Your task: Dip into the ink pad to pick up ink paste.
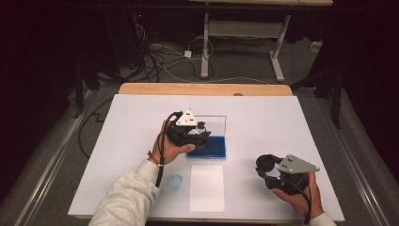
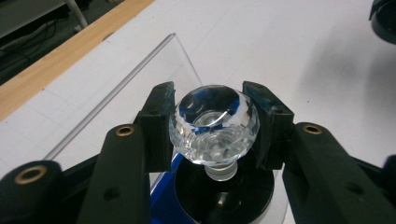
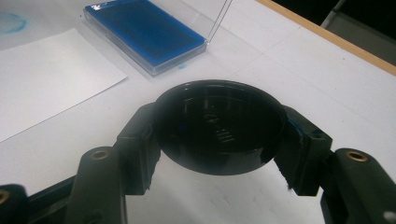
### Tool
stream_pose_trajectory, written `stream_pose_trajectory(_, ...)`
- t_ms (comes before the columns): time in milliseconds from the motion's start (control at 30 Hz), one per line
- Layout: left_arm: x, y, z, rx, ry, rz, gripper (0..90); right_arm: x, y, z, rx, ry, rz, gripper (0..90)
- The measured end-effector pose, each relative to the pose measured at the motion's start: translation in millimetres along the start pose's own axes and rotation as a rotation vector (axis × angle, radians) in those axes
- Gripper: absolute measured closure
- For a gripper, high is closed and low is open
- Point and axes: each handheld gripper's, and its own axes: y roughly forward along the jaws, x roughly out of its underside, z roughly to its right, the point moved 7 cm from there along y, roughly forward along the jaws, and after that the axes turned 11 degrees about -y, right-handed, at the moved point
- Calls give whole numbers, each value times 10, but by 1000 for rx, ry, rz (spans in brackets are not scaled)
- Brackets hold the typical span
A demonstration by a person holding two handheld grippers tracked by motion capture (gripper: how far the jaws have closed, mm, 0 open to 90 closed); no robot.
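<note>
Two grippers: both were closed on something, one part each.
Left gripper point(image 2: 212, 123): its jaws were drawn in tight on the faceted crystal knob point(image 2: 214, 123) of a stamp, one pad against each flank of the knob, with no gap showing.
Stamp body: the black base point(image 2: 224, 196) hung just below the fingers, under a short clear neck, and sat over the blue ink pad point(image 3: 142, 30).
Ink pad case: its clear lid point(image 2: 135, 79) stood raised just beyond the left fingertips.
Right gripper point(image 3: 219, 133): its jaws were spread wide but pressed on a round black cap point(image 3: 219, 128), mouth up, cradled between the pads; it was held well apart from the left gripper.
Paper: a white sheet point(image 1: 207, 187) lay between the two grippers and nearer the person, beside a blue smudge point(image 1: 175, 181) on the table point(image 1: 263, 117).
Risk, slip: the knob was smooth and rounded, so I judged it could rotate or squirt out of the pads if pressed down off-centre.
Risk, lid: the upright lid sat close to the left fingers and could be knocked shut or the case dragged.
Risk, cap: the grip on its curved wall looked shallow; tilting might drop it.
Hard to tell: whether the stamp face touched the ink was hidden beneath the base.
Cut off: the left fingers were hidden under the hand from above.
</note>
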Motion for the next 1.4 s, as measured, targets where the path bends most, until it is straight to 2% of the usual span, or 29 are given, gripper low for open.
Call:
stream_pose_trajectory(67,48,42,-25,-6,-7,-10,548,4,3,-2,-3,-3,-3,389)
stream_pose_trajectory(233,133,120,-69,13,-23,-8,548,13,18,-5,-2,-9,-10,389)
stream_pose_trajectory(300,169,155,-80,-6,-14,-24,548,14,21,-7,-3,-10,-12,388)
stream_pose_trajectory(500,223,226,-82,22,-24,-6,548,24,33,-20,-3,-23,-27,388)
stream_pose_trajectory(633,250,263,-92,0,-16,-14,548,2,33,-50,-1,-42,-33,388)
stream_pose_trajectory(700,262,267,-92,21,-23,-6,548,-5,35,-70,-9,-45,-32,388)
stream_pose_trajectory(767,274,277,-106,-2,-10,-12,548,-9,39,-77,-8,-52,-32,388)
stream_pose_trajectory(833,281,282,-108,8,-16,-9,548,-10,39,-81,-11,-54,-32,388)
stream_pose_trajectory(867,281,285,-119,-8,-9,-5,548,-10,42,-92,-23,-58,-35,388)
stream_pose_trajectory(933,288,291,-118,18,-19,2,548,-9,45,-106,-32,-64,-40,388)
stream_pose_trajectory(1000,309,306,-116,12,-3,-7,548,-9,59,-136,-41,-84,-55,388)
stream_pose_trajectory(1100,331,291,-130,23,-17,1,548,-14,59,-152,-43,-87,-57,388)
stream_pose_trajectory(1200,359,259,-139,25,-26,-15,548,-14,58,-152,-43,-87,-58,388)
stream_pose_trajectory(1333,349,235,-102,-14,-13,-87,548,9,75,-144,-38,-82,-79,387)
stream_pose_trajectory(1400,336,228,-103,-21,-28,-119,548,12,76,-147,-39,-87,-85,386)
